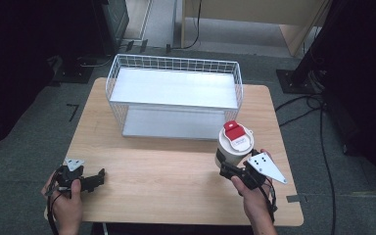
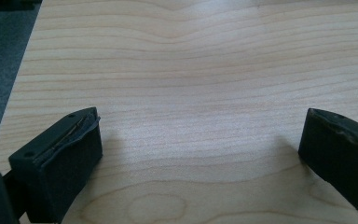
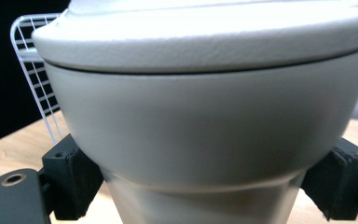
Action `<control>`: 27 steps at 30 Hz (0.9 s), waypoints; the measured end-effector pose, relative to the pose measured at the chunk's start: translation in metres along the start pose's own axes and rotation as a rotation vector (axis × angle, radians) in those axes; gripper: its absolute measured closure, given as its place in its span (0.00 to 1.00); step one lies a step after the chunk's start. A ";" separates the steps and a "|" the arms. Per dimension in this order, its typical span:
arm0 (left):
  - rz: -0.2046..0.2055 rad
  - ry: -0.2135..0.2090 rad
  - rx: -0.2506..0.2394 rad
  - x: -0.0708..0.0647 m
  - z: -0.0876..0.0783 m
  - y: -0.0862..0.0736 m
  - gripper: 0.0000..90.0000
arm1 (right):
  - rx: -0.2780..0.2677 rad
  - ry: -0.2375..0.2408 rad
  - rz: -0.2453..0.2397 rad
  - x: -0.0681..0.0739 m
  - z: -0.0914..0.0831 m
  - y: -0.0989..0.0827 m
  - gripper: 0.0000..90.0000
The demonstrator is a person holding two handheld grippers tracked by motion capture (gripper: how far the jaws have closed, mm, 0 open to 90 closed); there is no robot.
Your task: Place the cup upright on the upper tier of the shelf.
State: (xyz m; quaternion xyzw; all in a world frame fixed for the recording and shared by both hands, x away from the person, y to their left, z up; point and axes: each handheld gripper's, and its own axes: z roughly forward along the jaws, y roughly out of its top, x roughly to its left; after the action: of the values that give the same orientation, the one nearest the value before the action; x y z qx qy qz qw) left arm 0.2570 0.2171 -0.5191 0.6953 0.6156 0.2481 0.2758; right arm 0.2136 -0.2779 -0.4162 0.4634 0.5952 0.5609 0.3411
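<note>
Clamping cup [image 1: 233, 147], right gripper [image 1: 231, 170] level

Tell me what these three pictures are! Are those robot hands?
Not robots. A person holds a hand tool with a claw in each hand. One picture looks down from above on a wooden table with a white wire basket at the back. The other two come from little cameras riding on the claws. The left claw is open with only bare table between its jaws, as its own camera shows. The right claw grips a pale cup with a red and white lid. That claw's camera sits so close that the cup looks huge, squeezed between the two black jaws.
</note>
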 end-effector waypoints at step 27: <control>0.003 0.000 0.003 0.000 0.000 0.000 0.00 | -0.134 0.036 -0.071 0.030 0.055 0.098 0.13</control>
State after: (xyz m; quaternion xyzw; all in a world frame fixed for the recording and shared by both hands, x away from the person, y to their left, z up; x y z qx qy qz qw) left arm 0.2570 0.2173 -0.5189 0.6965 0.6150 0.2477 0.2743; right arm 0.2710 -0.2364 -0.3238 0.4081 0.5784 0.5952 0.3804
